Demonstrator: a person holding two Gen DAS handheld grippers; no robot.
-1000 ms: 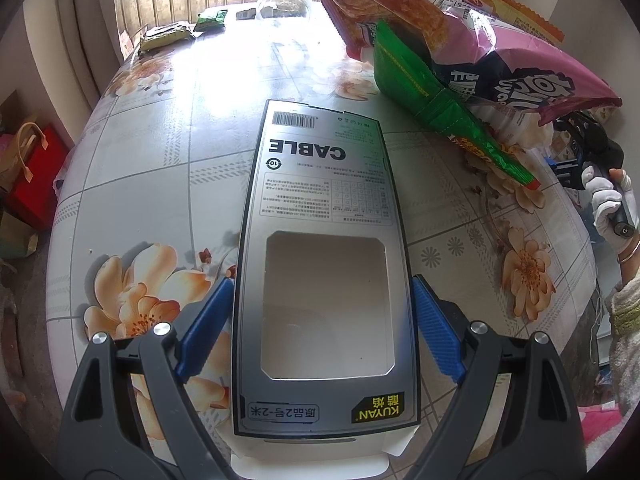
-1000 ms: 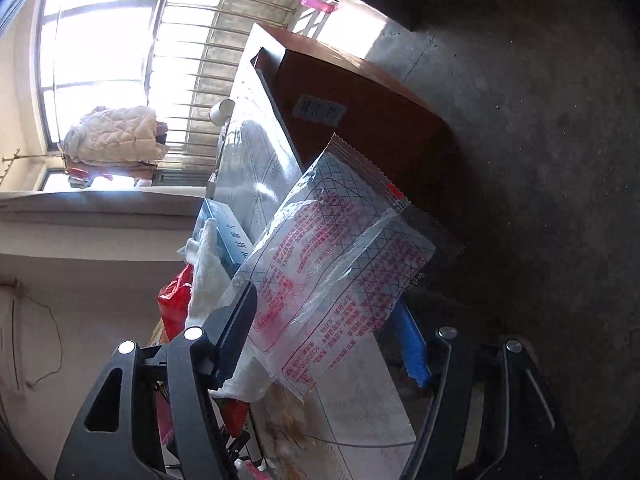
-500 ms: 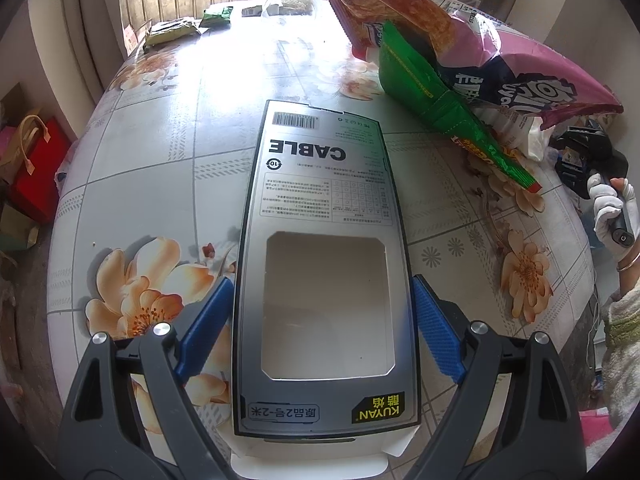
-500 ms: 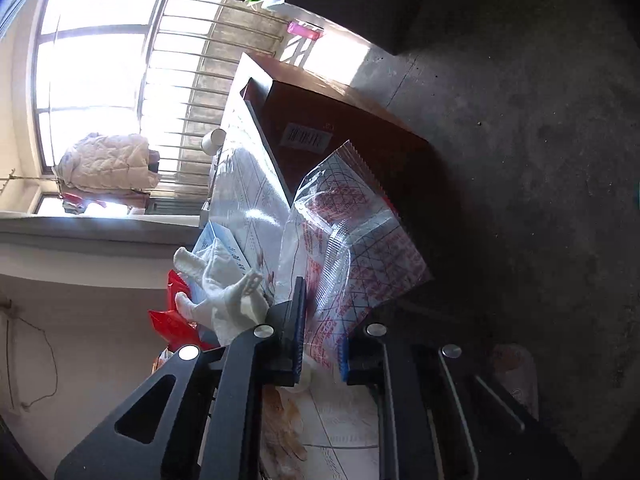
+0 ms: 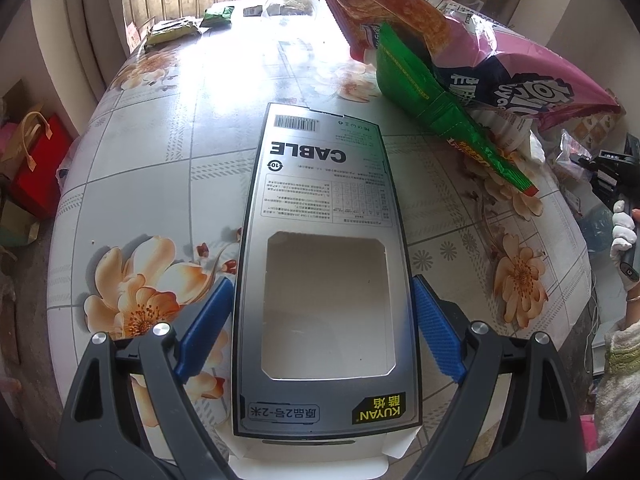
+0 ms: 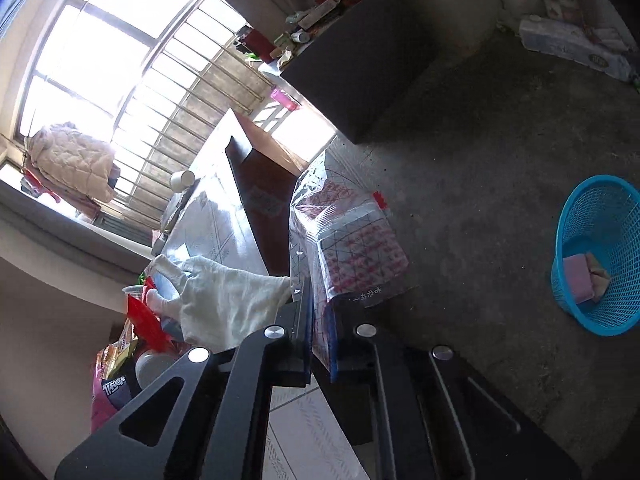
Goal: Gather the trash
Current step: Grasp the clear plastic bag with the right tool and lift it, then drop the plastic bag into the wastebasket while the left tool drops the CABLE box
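Observation:
My left gripper (image 5: pixel 322 320) holds a flat grey "CABLE" carton (image 5: pixel 320 208) between its blue pads, above the flowered table (image 5: pixel 160 184). My right gripper (image 6: pixel 320 332) is shut on a clear plastic wrapper with red print (image 6: pixel 344 236), held off the table edge over the floor. A blue mesh basket (image 6: pixel 600 216) stands on the floor at the right with pink and tan trash inside. A pink snack bag (image 5: pixel 480 56) and a green wrapper (image 5: pixel 432 108) lie on the table's far right.
A white-gloved hand (image 6: pixel 224 296) is beside the right gripper. Small green packets (image 5: pixel 176 30) and a clear dome lid (image 5: pixel 290 0) sit at the table's far edge. A red bag (image 5: pixel 36 160) stands on the floor left. A brown box (image 6: pixel 264 184) stands beyond the table.
My right gripper closed on the clear wrapper and swung away from the table, bringing the blue basket into view. The left gripper and carton stayed almost still.

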